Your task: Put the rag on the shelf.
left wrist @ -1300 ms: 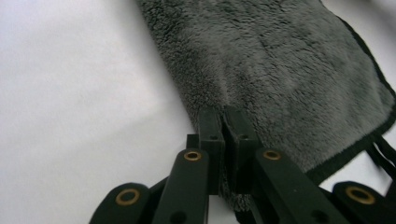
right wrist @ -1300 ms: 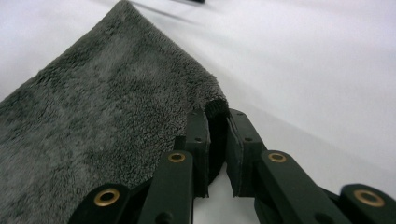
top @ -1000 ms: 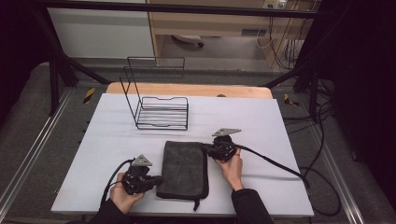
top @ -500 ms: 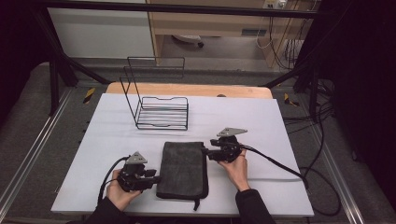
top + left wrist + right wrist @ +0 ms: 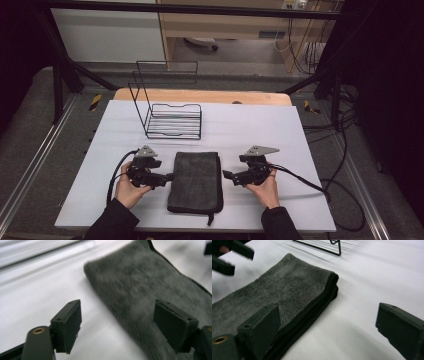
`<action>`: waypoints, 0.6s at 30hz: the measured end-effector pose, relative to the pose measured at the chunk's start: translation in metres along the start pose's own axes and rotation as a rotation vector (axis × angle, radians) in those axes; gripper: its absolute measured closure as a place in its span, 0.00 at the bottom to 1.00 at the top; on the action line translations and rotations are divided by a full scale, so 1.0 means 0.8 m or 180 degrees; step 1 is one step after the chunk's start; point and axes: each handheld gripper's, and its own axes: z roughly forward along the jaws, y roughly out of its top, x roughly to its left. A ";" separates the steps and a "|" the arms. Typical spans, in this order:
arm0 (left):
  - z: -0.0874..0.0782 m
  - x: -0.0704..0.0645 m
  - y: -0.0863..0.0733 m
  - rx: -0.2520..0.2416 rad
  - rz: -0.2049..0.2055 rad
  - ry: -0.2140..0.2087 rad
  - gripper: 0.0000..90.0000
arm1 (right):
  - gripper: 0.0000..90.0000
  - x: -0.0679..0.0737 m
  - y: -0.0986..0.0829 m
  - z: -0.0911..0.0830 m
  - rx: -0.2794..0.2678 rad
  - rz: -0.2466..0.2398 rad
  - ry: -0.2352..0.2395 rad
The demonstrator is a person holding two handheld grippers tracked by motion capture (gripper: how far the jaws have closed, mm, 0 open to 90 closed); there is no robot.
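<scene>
A folded dark grey towel lies flat on the white table, near the front edge. My left gripper is at the towel's left edge, open, jaws pointing right. In the left gripper view the towel spreads ahead, one jaw over it and the other over bare table. My right gripper is just off the towel's right edge, open, jaws pointing left. In the right gripper view the towel's folded edge runs between the two jaws, with nothing held.
A black wire rack stands behind the towel at mid-table. The white table has a wooden strip at its far edge. Cables trail from both grippers, the right one off the table's right side.
Both grippers have drawn outward from the towel's sides. The right gripper moved right and toward the front; the left one shifted slightly left. The towel lies as before.
</scene>
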 end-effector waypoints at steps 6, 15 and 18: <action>0.009 0.006 0.018 -0.0078 0.0042 0.0088 0.17 | 0.02 0.002 -0.009 -0.008 -0.0004 -0.0022 0.0031; 0.037 0.024 0.034 -0.0032 -0.0050 0.0220 0.15 | 0.01 0.006 -0.022 -0.015 0.0102 -0.0059 0.0046; 0.048 0.033 0.037 -0.0029 -0.0166 0.0237 0.17 | 0.01 0.007 -0.022 -0.015 0.0055 -0.0026 0.0069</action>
